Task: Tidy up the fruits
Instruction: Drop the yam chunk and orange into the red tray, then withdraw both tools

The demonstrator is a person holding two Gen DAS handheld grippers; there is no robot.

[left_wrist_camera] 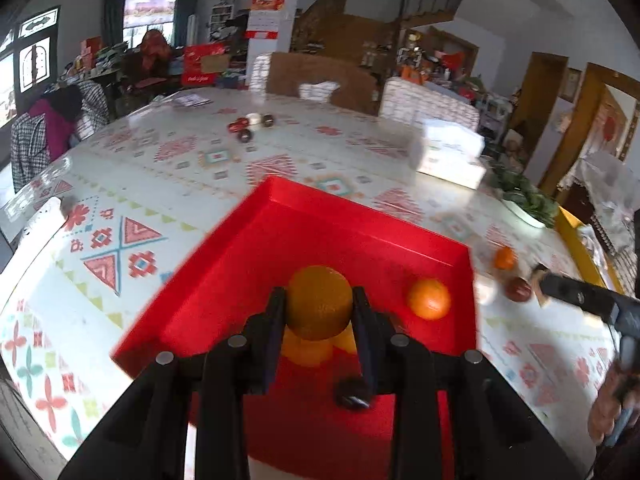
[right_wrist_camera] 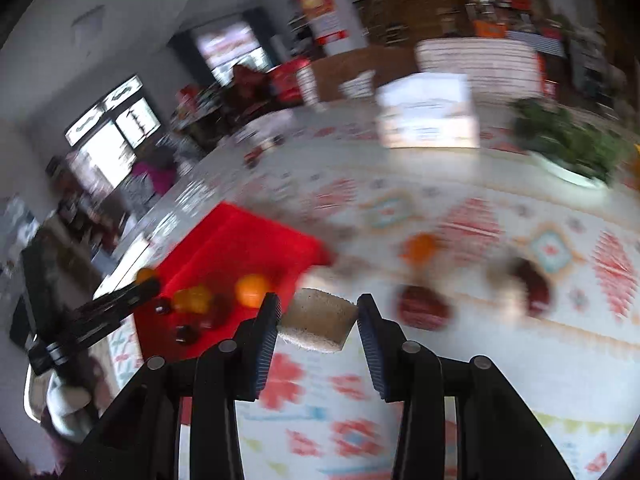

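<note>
Beige block (right_wrist_camera: 318, 326) in right tool (right_wrist_camera: 318, 320)

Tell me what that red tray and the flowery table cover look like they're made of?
The red tray looks like moulded plastic: one even colour, smooth walls, a slight sheen along the rim. The table cover seems to be wipeable vinyl or oilcloth, or perhaps printed cloth under a clear sheet: the pattern lies flat and window light glares off it. Blur leaves this open.

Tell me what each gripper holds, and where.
Left gripper clamps an orange across its sides. Right gripper holds a pale speckled chunk by its two ends.
</note>
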